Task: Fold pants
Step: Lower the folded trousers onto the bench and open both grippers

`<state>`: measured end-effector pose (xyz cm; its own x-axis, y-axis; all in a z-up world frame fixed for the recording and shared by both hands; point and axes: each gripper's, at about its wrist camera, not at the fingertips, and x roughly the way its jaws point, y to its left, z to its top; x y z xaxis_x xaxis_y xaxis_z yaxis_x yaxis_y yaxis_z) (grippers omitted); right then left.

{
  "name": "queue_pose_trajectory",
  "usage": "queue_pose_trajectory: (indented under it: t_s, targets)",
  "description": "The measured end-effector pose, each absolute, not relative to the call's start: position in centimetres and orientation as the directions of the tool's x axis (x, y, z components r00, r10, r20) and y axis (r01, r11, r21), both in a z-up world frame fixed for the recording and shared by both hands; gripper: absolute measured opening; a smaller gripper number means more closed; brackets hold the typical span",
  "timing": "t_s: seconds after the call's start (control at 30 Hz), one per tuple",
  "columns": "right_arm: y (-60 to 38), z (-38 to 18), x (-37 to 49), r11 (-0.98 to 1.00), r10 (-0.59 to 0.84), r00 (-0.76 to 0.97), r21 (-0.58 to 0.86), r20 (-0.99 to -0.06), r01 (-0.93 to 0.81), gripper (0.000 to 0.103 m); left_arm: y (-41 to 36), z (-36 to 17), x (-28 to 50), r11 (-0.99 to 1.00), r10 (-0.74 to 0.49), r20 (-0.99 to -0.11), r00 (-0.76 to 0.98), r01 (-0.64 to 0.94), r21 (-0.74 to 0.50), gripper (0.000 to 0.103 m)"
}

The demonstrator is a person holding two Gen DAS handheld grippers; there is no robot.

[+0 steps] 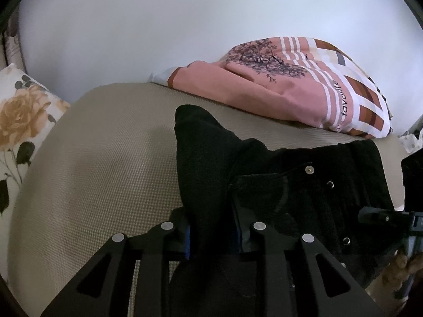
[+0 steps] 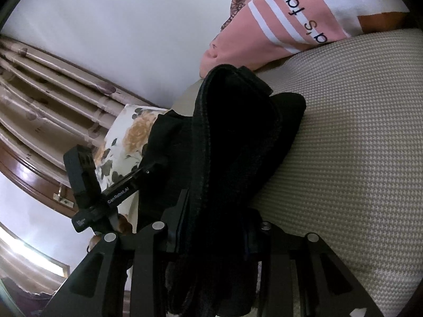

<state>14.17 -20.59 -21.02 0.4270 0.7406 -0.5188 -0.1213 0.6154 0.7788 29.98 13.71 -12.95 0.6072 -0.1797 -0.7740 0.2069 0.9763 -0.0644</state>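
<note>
I am clamping the black pants (image 1: 277,174) in both my left gripper (image 1: 214,235) and right gripper (image 2: 211,237), lifting them above the bed (image 1: 105,163). Uneven pulling risks skewing the fold.

— How are the grippers built?
— The left gripper (image 1: 214,233) and right gripper (image 2: 211,233) are made of matte black linkage arms pinned with round silver rivets.
— Any markings?
— "GenRobot.AI" is printed in white.

A pale wall (image 1: 158,26) backs the beige woven bed surface (image 1: 92,171); beige patterned curtains (image 2: 39,84) hang left.
</note>
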Motion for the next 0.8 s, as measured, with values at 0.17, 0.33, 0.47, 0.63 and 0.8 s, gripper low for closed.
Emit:
queue_pose_trajectory:
  t_s: [0.17, 0.33, 0.47, 0.63, 0.8]
  targets:
    - [-20.0, -20.7, 14.0, 0.651, 0.712, 0.440, 0.750, -0.547, -0.121, 0.030, 13.8, -13.4, 29.8, 0.979, -0.164, -0.762, 0.626, 0.196, -0.049, 0.028]
    - [-19.4, -20.6, 13.9, 0.681, 0.685, 0.453, 0.723, -0.571, -0.119, 0.031, 13.8, -13.8, 29.6, 0.982, -0.148, -0.751, 0.643, 0.184, -0.036, 0.032]
    - [-18.6, -20.4, 14.0, 0.711, 0.657, 0.463, 0.694, -0.594, -0.119, 0.033, 14.0, -14.2, 29.5, 0.985, -0.132, -0.744, 0.655, 0.172, -0.024, 0.039]
    - [-17.8, -20.3, 14.0, 0.749, 0.618, 0.477, 0.653, -0.625, -0.114, 0.037, 14.3, -14.8, 29.5, 0.988, -0.121, -0.735, 0.667, 0.154, -0.023, 0.045]
    - [-17.3, -20.3, 14.0, 0.768, 0.591, 0.489, 0.633, -0.641, -0.099, 0.040, 14.5, -15.1, 29.5, 0.989, -0.116, -0.730, 0.673, 0.142, -0.026, 0.050]
